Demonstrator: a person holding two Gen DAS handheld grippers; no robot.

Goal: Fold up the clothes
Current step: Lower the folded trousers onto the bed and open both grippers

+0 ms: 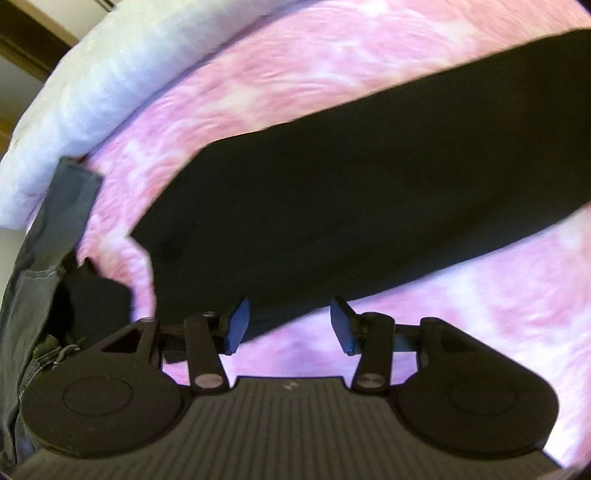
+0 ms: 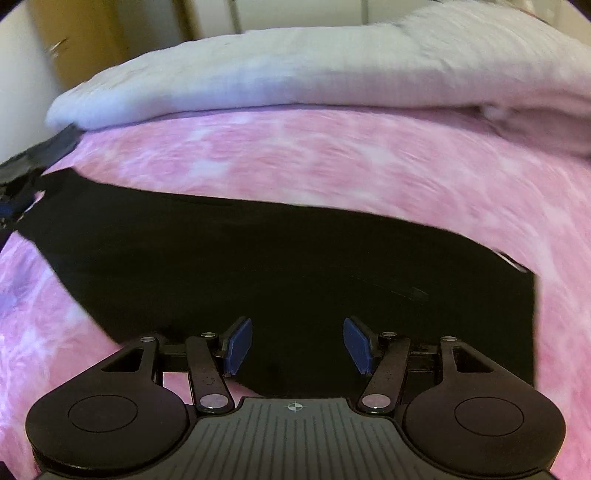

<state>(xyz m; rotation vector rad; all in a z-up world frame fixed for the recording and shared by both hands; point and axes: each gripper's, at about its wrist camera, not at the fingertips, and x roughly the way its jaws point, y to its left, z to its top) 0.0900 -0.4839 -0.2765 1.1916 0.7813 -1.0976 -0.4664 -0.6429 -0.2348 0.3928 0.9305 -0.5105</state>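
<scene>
A black garment [image 1: 354, 192] lies spread flat as a long band on the pink mottled bedspread [image 1: 280, 74]. My left gripper [image 1: 291, 325] hovers above its near edge with the blue pads [image 1: 238, 325] apart and nothing between them. In the right wrist view the same black garment [image 2: 288, 269] fills the middle of the pink bedspread [image 2: 332, 158]. Over the garment's near part my right gripper [image 2: 297, 345] stands open, its blue pads [image 2: 356, 343] empty and clear of the cloth.
A white folded blanket [image 2: 295, 70] lies along the far side of the bed, also seen as the white blanket [image 1: 85, 85] at upper left. Grey clothing [image 1: 44, 236] hangs at the left edge. A wooden cupboard [image 2: 96, 33] stands behind the bed.
</scene>
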